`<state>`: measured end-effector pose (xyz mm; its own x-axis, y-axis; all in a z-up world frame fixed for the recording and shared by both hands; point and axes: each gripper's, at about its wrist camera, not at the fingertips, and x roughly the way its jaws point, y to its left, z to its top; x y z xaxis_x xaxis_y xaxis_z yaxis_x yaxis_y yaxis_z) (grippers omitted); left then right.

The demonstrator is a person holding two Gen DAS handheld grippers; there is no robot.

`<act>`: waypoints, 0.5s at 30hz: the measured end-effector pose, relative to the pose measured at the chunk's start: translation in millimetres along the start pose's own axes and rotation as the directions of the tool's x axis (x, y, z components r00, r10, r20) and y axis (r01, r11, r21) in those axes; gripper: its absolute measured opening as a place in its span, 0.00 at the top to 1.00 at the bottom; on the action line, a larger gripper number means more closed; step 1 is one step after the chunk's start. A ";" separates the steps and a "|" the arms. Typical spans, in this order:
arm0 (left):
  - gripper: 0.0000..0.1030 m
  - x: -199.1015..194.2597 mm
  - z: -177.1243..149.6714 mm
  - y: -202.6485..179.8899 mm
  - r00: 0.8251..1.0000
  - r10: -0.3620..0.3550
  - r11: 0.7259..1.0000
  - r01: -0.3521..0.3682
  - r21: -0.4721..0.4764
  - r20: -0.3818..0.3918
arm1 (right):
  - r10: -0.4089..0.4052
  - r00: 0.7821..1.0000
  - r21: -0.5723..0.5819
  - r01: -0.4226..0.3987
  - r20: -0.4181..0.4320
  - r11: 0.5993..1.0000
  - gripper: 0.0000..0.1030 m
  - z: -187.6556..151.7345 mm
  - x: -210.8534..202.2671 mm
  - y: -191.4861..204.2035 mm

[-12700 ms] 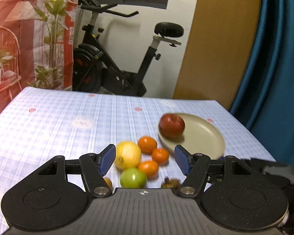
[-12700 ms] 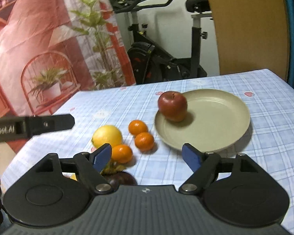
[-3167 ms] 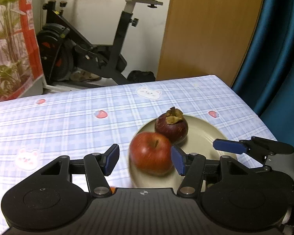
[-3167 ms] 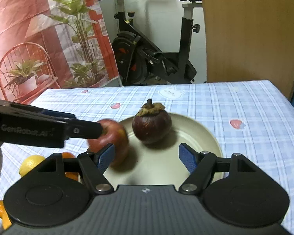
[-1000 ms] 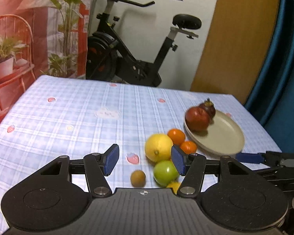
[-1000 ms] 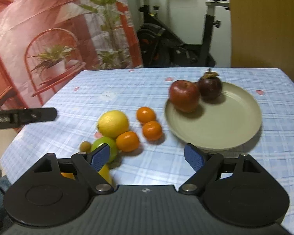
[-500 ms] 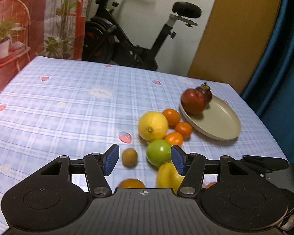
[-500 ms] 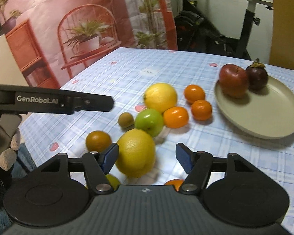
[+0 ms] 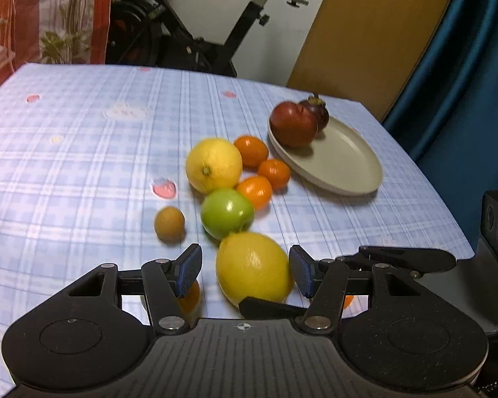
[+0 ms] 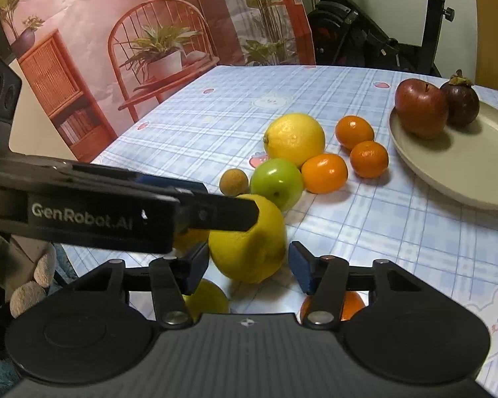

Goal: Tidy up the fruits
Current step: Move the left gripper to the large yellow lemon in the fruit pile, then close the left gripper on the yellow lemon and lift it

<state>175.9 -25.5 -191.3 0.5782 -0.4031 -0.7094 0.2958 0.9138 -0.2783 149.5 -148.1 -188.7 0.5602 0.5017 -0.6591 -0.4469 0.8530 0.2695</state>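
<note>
Right gripper [image 10: 247, 263]: jaws have just been closing around the near lemon [image 10: 249, 242]; the left pad is sitting against the fruit, while at the right pad a sliver of gap seems to be showing, so a firm pinch cannot be confirmed.
Left gripper [image 9: 245, 270]: fingers standing half spread, flanking the same lemon [image 9: 254, 268] without clear contact.
Plate [image 10: 474, 179]: lying at 2 o'clock, carrying a red apple [image 10: 420, 107] touching a mangosteen [image 10: 459, 101].
Loose fruit: second lemon [image 10: 293, 139], green apple [image 10: 277, 182] and three mandarins [image 10: 368, 159] clustering at 12 o'clock on the checked tablecloth [image 10: 398, 225].
</note>
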 end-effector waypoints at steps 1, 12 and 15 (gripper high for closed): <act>0.41 1.9 -0.7 0.0 1.000 -0.002 1.000 0.002 0.002 -0.007 | 0.001 1.000 -0.002 -0.001 0.001 1.000 0.46 0.1 0.0 -0.1; 0.45 13.3 -2.0 -0.7 0.999 -0.046 0.999 0.046 -0.008 -0.025 | -0.015 1.000 0.022 0.015 -0.006 1.000 0.39 -0.2 5.8 -4.7; 0.45 13.0 -2.3 -0.3 0.999 -0.048 0.999 0.048 -0.008 -0.025 | -0.036 0.999 0.024 0.036 0.000 0.999 0.31 0.5 6.5 -4.2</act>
<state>181.5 -30.9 -201.9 0.5440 -0.4453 -0.7112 0.3168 0.8938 -0.3173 155.4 -148.4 -193.8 0.5761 0.4706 -0.6683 -0.4098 0.8737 0.2620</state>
